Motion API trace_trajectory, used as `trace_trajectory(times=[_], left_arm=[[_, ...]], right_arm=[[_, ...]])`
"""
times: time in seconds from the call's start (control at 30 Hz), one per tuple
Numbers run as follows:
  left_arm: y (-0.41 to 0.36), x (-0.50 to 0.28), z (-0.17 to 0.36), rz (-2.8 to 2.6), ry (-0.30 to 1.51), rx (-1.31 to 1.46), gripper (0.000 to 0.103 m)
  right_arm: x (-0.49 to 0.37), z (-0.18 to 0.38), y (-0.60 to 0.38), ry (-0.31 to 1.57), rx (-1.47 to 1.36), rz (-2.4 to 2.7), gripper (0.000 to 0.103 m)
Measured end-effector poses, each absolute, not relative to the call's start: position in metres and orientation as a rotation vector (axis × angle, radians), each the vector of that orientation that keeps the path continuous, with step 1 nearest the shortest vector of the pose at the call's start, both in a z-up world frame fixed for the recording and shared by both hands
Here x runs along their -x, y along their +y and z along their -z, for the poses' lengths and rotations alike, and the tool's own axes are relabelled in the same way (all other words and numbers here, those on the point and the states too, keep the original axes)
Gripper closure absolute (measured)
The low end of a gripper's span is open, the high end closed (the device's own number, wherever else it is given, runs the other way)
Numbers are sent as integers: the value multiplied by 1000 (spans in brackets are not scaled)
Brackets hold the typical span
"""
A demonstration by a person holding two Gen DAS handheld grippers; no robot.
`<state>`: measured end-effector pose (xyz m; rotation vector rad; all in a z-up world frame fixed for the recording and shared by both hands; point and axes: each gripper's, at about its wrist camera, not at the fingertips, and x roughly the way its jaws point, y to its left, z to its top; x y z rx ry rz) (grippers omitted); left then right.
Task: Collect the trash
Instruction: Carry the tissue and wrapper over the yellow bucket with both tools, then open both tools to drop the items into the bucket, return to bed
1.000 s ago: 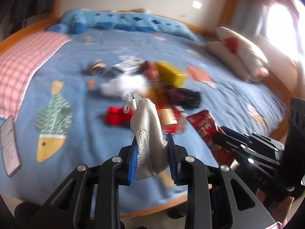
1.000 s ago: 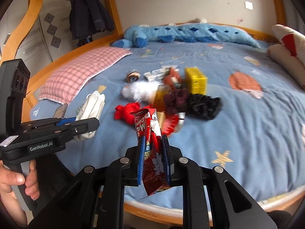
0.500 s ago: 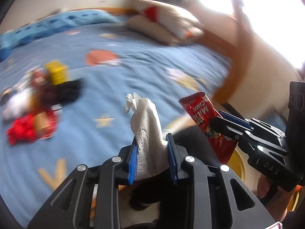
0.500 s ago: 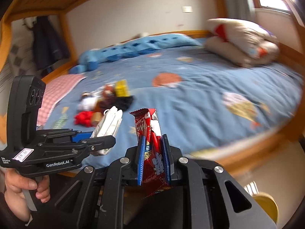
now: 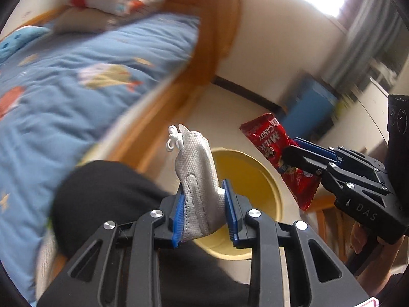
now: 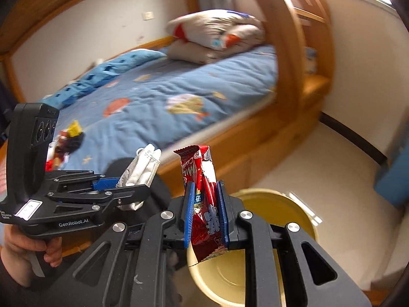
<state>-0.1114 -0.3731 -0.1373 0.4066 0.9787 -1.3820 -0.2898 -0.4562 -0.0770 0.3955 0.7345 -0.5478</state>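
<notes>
Left gripper (image 5: 204,212) pinches a white mask (image 5: 198,179); right gripper (image 6: 205,212) clamps a red wrapper (image 6: 204,192), both above a yellow bin (image 6: 288,204) beside the bed (image 6: 166,107).

glossy foil wrapper (image 6: 204,199), perforated white mask (image 5: 198,179) — cloth-like

The left hand-held gripper (image 5: 204,212) is showing a matte black frame with triangular cut-outs, silver round screw heads at the pivots and blue ribbed pads (image 5: 177,220) lining both fingers. Its upright black camera block (image 6: 38,133) is carrying three round lenses, a white label and white "GenRobot.AI" lettering. The right hand-held gripper (image 6: 205,212) is displaying the same black linkage, silver screws and blue pads (image 6: 188,215); its side is bearing pale "DAS" lettering. The person is wearing dark clothing (image 5: 107,192).
</notes>
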Motion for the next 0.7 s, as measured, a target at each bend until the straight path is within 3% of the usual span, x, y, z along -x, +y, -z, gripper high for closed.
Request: trace_trajectory(times=[0.27,0.33,0.37,0.4,0.43,0.7], left_arm=[[-419,151,170,1499,1075,-489,74],[-426,156,179,1502,1099,-507,61],[-430,158,184,1498,1103,-521,54],[-431,158,187,1487,1106,-534,32],[-432,158,192,1469,1105,-547,22],[-431,150,204,1434,1130,-571,14]], right_arm=[[338,107,-483,803,-475,670,85],[346,116,-488,822,-503,692,78],[347,118,-490,827,-509,703,69],[350,120,-491,827,-512,709,62],[352,122,-493,828,-515,712,62],[351,128,-495,838,-544,685,62]])
